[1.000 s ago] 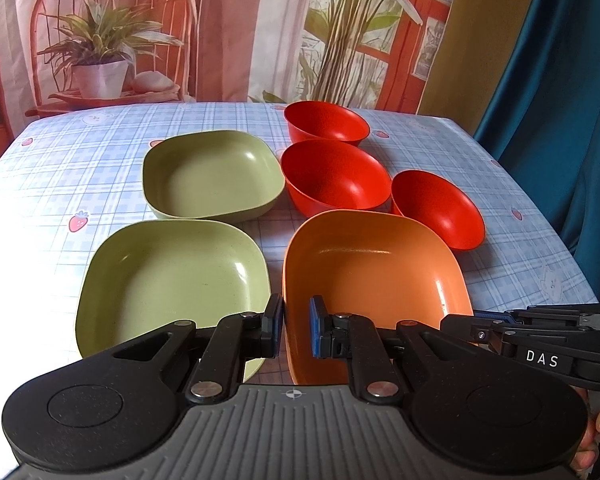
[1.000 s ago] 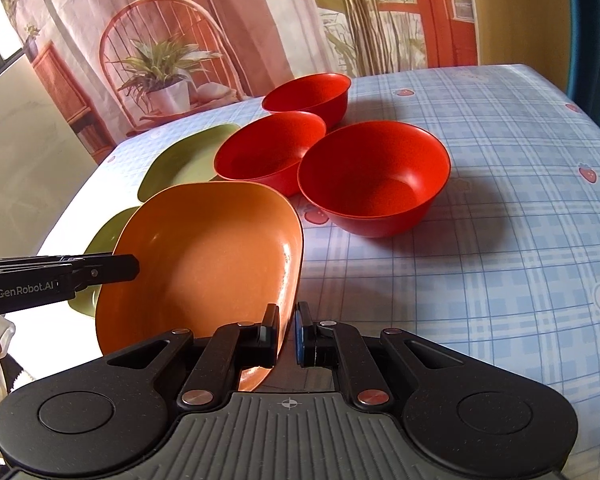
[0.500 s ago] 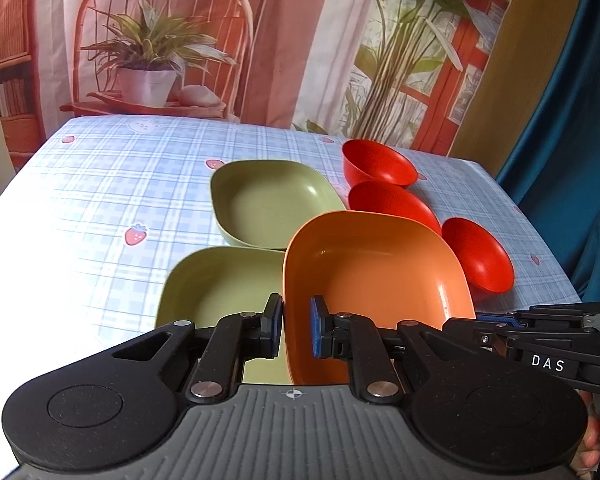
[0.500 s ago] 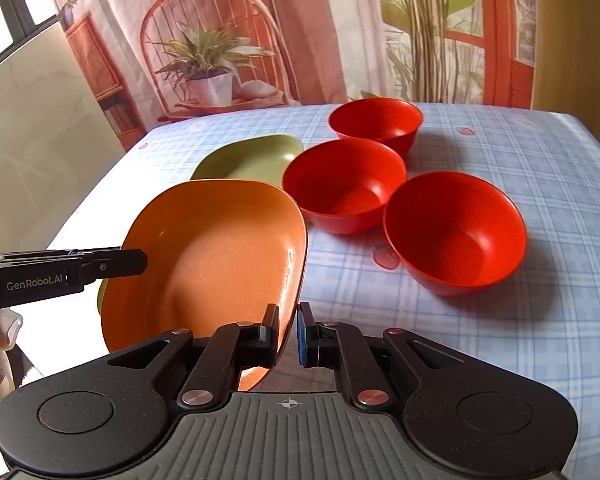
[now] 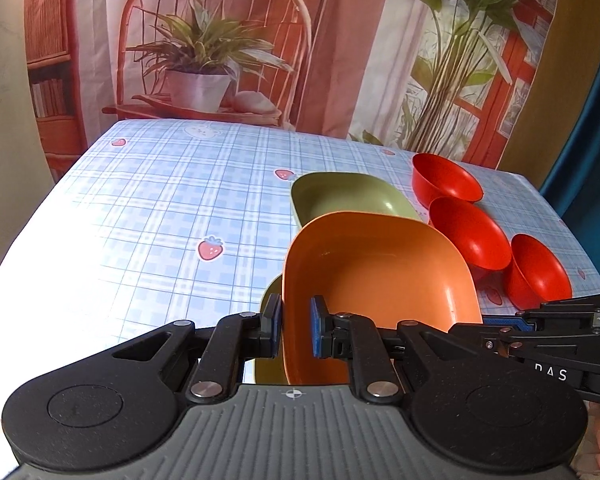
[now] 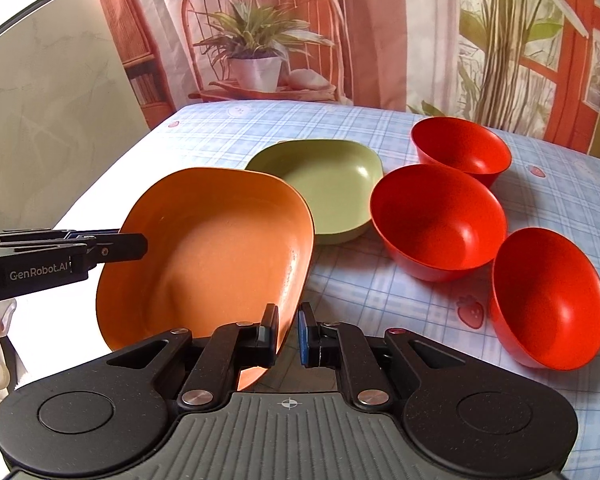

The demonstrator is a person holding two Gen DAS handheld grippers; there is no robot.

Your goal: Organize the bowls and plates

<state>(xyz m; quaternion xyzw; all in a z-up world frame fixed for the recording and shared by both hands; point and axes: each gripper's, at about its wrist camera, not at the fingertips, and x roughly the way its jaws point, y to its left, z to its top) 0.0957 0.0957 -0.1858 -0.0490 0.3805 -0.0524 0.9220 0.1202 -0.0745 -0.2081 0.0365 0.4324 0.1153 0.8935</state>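
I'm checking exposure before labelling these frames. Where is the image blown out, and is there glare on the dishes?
Left wrist view: the checked tablecloth burns to white at its near left edge; fisheye bends the backdrop. Right wrist view: soft highlights on the red bowls and green plate; the orange plate stays sharp.

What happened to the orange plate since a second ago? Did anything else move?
The orange plate, gripped on opposite rims by the left gripper and right gripper, was carried leftward, so it now hangs over the near green plate and hides most of it. Nothing was let go. The far green plate and the three red bowls stayed put on the table.
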